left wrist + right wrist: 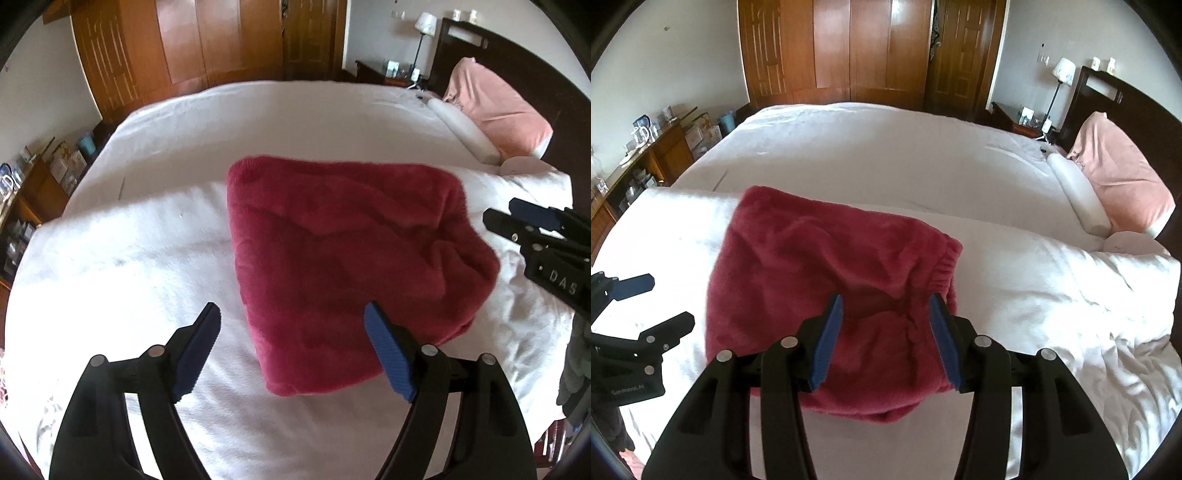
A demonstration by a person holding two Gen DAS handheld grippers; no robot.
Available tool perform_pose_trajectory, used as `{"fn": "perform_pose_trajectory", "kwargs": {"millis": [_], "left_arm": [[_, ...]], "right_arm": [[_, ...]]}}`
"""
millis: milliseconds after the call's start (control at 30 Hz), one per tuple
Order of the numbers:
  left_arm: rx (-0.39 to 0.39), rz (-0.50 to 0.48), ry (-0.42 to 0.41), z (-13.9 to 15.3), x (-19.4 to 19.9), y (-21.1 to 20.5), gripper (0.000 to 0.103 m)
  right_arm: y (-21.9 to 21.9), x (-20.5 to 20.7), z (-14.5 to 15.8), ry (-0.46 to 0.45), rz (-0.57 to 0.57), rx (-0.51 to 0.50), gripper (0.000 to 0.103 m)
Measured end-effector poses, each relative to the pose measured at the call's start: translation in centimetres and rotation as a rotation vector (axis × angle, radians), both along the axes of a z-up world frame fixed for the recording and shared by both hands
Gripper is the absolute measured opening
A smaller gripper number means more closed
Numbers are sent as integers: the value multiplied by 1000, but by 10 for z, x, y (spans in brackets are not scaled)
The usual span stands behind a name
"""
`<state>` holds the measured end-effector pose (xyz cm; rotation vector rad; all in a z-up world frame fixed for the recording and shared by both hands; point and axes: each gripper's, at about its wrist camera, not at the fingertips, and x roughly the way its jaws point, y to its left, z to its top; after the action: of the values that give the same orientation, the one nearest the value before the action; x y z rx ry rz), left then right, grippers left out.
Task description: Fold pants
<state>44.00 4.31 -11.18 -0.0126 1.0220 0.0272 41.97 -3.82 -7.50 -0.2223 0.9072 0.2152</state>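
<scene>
Left wrist view gives me the fuzzy dark-red fleece pants (pixel 343 266) folded into a thick bundle on the white quilted bed cover (pixel 129 258). My left gripper (pixel 291 314) hangs spread wide over the bundle's near corner, pinching nothing. On the right wrist feed, my right gripper (pixel 886 302) is also parted and empty above the gathered elastic waistband (pixel 945 269). A pink pillow (pixel 1123 181) leans against the dark headboard.

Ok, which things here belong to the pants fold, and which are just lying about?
Job:
red fleece pants, folded on the white duvet
left tongs, open
right tongs, open

Lying about:
pink pillow
white bolster
bedside lamp
</scene>
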Motion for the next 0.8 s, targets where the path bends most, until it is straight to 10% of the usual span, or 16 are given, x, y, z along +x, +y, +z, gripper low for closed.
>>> {"fn": "perform_pose_trajectory", "kwargs": {"millis": [800], "left_arm": [[65,-71,-221,96,-54,-24,97]], "right_arm": [[25,-93,102,-183,-27,-27,79]]}}
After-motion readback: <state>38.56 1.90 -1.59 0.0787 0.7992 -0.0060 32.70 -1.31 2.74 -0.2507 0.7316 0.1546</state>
